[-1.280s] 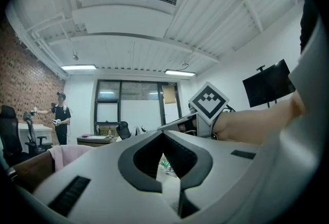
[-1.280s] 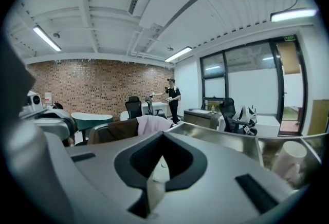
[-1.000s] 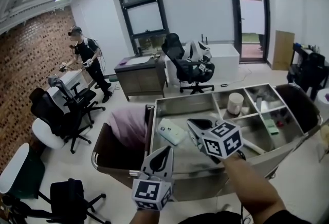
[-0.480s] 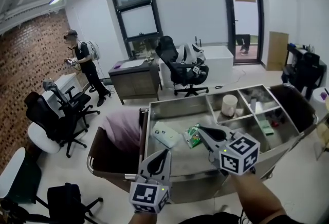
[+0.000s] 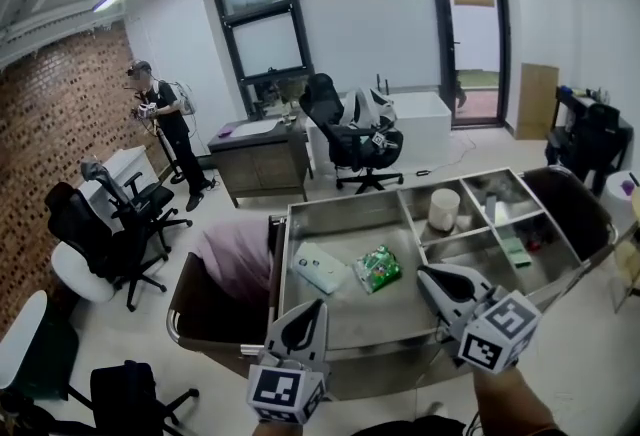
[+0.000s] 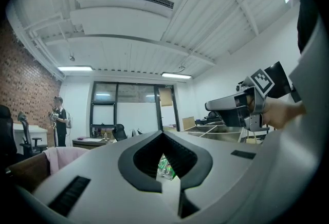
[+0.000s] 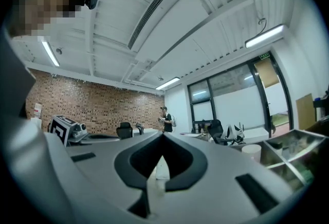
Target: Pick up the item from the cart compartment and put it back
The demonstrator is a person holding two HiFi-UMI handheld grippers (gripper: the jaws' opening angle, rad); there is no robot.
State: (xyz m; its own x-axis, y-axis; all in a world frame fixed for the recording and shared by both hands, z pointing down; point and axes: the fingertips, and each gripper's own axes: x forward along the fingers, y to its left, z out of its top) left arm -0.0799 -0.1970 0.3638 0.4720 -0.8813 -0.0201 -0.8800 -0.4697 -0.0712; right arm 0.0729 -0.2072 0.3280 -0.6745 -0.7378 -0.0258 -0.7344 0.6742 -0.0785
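Head view: a steel cart (image 5: pixel 340 207) with several compartments fills the middle of the room. A dark bin (image 5: pixel 195 302) hangs at its left end, with a pink cloth (image 5: pixel 236 254) lying in it. Both grippers are held over the cart's near edge, well apart from each other.

The left gripper (image 5: pixel 313 305) points toward the big compartment. The left gripper view shows its jaws clenched tip to tip with nothing caught in them. Only a sliver of green shows through the gap behind the tips.

The right gripper (image 5: pixel 427 273) sits nearer the dividers. In the right gripper view its jaws are likewise pressed together and empty.

The green packet (image 5: pixel 377 268) lies on the floor of the big compartment, touching neither gripper. A white pack (image 5: pixel 321 267) lies just beside it on the left. A white cup (image 5: pixel 444 208) stands upright in a smaller compartment at the back.
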